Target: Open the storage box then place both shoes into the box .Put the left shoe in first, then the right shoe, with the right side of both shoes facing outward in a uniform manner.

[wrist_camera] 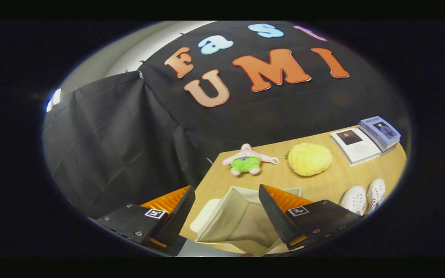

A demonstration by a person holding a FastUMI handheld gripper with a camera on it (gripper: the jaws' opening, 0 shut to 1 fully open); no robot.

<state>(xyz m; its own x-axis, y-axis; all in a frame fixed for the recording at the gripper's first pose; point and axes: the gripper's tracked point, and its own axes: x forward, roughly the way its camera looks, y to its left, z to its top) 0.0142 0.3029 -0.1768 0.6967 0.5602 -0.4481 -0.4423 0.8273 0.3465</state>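
A beige fabric storage box (242, 220) stands open on the wooden table (323, 181), its inside bare as far as I see. Its lid (204, 218) appears to lie at its left side. My gripper (226, 197) hovers above the box with its fingers wide apart and nothing between them. The right finger (274, 210) covers part of the box's right wall. Two white shoes (363, 199) lie side by side on the table to the right of the box, beyond the right finger.
A pink and green plush toy (247, 160) and a yellow round plush (309, 159) lie on the table beyond the box. Two books (365, 141) lie at the far right corner. The table's left edge runs next to the black cloth wall.
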